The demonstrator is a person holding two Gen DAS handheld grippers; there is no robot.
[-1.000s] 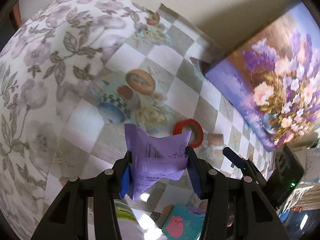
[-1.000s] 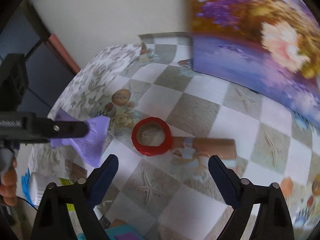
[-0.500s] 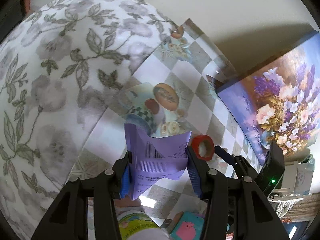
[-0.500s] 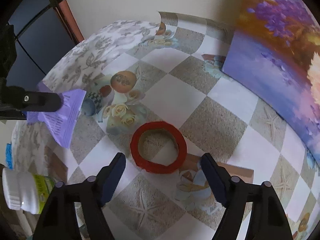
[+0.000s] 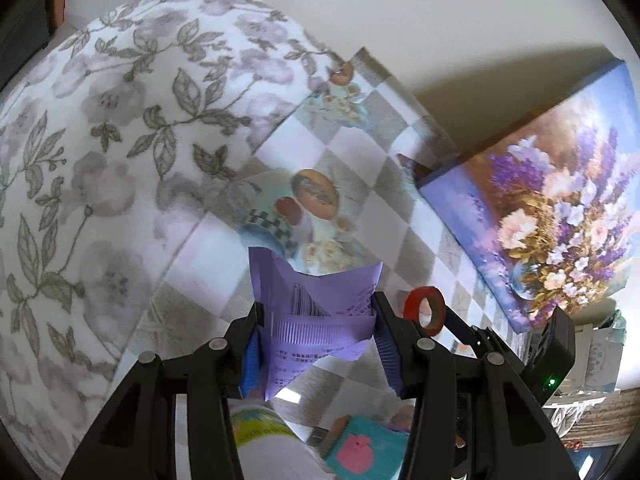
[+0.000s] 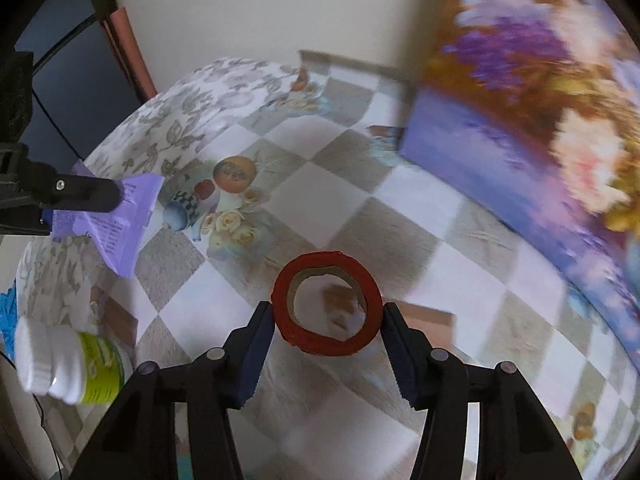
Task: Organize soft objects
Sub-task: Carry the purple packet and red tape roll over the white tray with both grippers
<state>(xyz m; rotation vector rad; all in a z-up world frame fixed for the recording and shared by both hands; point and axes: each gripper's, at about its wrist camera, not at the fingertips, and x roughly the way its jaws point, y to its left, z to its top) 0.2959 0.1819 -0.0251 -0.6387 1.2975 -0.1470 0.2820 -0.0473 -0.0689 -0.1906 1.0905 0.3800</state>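
In the left wrist view our left claw (image 5: 318, 336) is clamped on a crumpled purple packet (image 5: 316, 312), its blue pads pressing the packet's two sides so that it buckles between them, printed text showing on its face. We take the red tape roll (image 5: 424, 310) as our landmark: the packet hangs just left of it, above the checkered counter (image 5: 304, 148), and a flowered white cloth (image 5: 100, 152) covers the counter far to the roll's left. A floral painting (image 5: 560, 216) leans against the wall to the roll's right. Below the roll, at the bottom edge, lie a white bottle with a green label (image 5: 260, 432) and a teal card with a pink shape (image 5: 360, 448); we cannot tell what the bottle holds. In the right wrist view our right claw (image 6: 326, 344) is closing around the tape roll (image 6: 326, 304); the roll sits between the two pads, which stand right at its sides, though we cannot tell whether they press on it yet. The roll lies flat on the counter (image 6: 352, 160), its hollow showing only the cloth pattern beneath. The purple packet (image 6: 116, 216), gripped in the left claw (image 6: 86, 196), is up and left of the roll, the capped bottle (image 6: 68, 364) lies on its side to the roll's lower left, and the blurred painting (image 6: 540, 120) stands to its upper right.
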